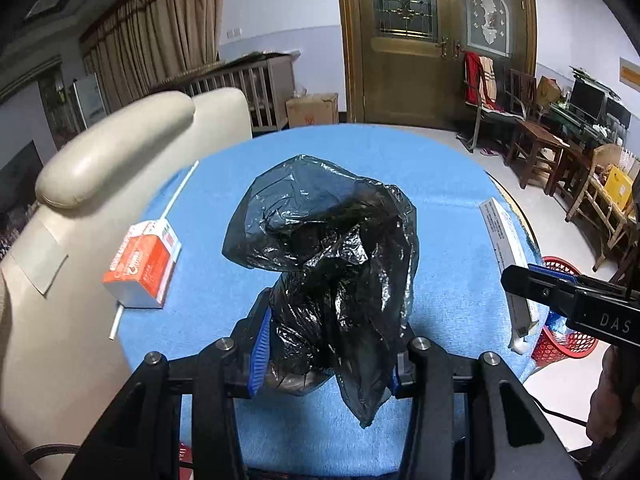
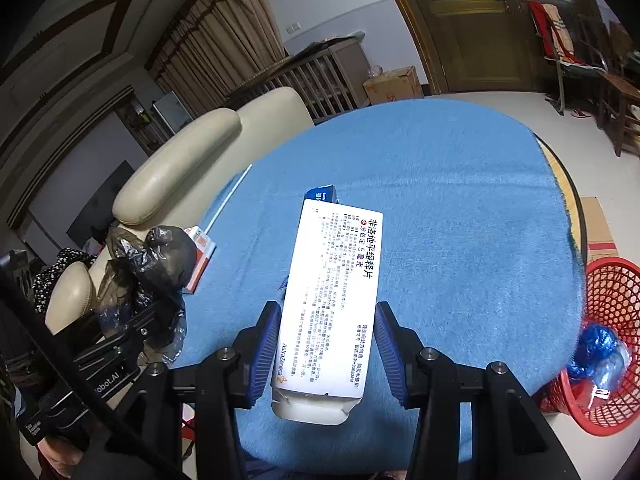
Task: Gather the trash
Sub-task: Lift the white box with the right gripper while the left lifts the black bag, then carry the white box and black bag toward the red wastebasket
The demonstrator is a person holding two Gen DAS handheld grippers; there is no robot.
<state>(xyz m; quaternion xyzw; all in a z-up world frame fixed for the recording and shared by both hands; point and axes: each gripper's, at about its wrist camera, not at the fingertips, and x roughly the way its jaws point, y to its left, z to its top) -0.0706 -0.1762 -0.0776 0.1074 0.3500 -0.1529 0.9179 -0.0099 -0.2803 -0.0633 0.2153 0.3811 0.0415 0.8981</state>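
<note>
A crumpled black plastic bag (image 1: 332,248) hangs above the blue-covered round table (image 1: 420,152), and my left gripper (image 1: 328,344) is shut on its lower part. The right wrist view has that bag (image 2: 160,256) and the left gripper (image 2: 136,320) at the left edge. My right gripper (image 2: 328,320) is shut on a long white medicine box (image 2: 336,280), blue pads against its two long sides, lifted over the table (image 2: 460,200). From the left wrist view the box (image 1: 504,240) and right gripper (image 1: 520,280) are at the right. An orange and white carton (image 1: 142,264) with a straw lies on the cloth at the left.
A red mesh basket (image 2: 608,320) holding blue plastic (image 2: 600,352) stands on the floor off the table's right edge. A cream sofa (image 1: 112,152) borders the table's left side. Wooden chairs (image 1: 532,136) and a cardboard box (image 2: 598,224) sit to the right.
</note>
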